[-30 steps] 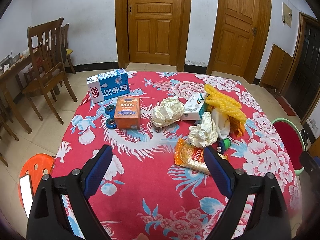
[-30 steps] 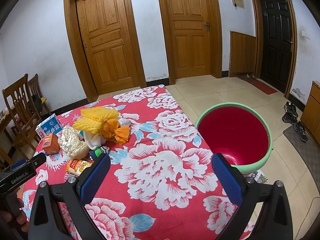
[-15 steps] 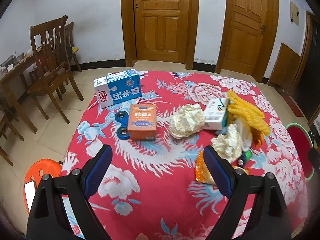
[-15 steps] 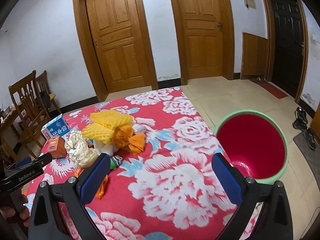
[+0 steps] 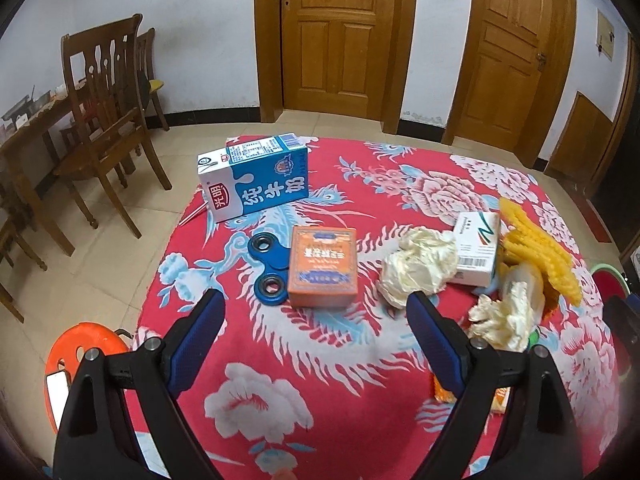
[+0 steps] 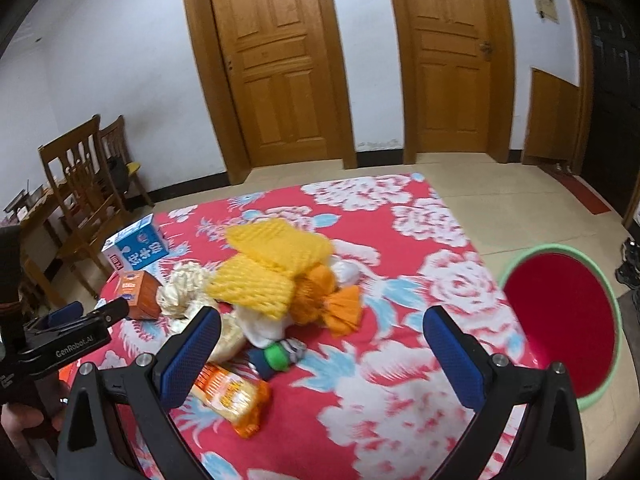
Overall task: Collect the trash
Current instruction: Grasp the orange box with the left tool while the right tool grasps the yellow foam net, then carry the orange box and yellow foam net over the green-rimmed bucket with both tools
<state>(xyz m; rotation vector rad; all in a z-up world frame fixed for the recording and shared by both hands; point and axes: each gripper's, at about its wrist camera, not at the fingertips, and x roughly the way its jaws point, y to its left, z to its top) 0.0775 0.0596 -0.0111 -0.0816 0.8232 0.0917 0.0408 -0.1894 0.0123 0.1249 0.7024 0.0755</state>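
Trash lies on a red flowered tablecloth (image 5: 328, 360): a blue milk carton (image 5: 256, 178), an orange box (image 5: 323, 266), a blue fidget spinner (image 5: 267, 266), crumpled paper (image 5: 420, 266), a white box (image 5: 478, 248), yellow foam netting (image 5: 540, 248) and an orange snack packet (image 6: 230, 394). My left gripper (image 5: 316, 336) hovers open just short of the orange box. My right gripper (image 6: 322, 350) is open above the cloth, near the yellow netting (image 6: 276, 264) and a green-capped item (image 6: 276, 356). A red bin with a green rim (image 6: 560, 320) stands on the floor to the right.
Wooden chairs (image 5: 108, 120) and a table stand at the left. An orange stool (image 5: 76, 344) sits by the table's near left corner. Wooden doors (image 5: 340, 36) line the back wall. Shoes (image 6: 630, 264) lie on the floor beyond the bin.
My left gripper has swung left, so the orange box and spinner now lie ahead of it. My right gripper has turned left toward the trash pile, with the bin sliding to the frame's right.
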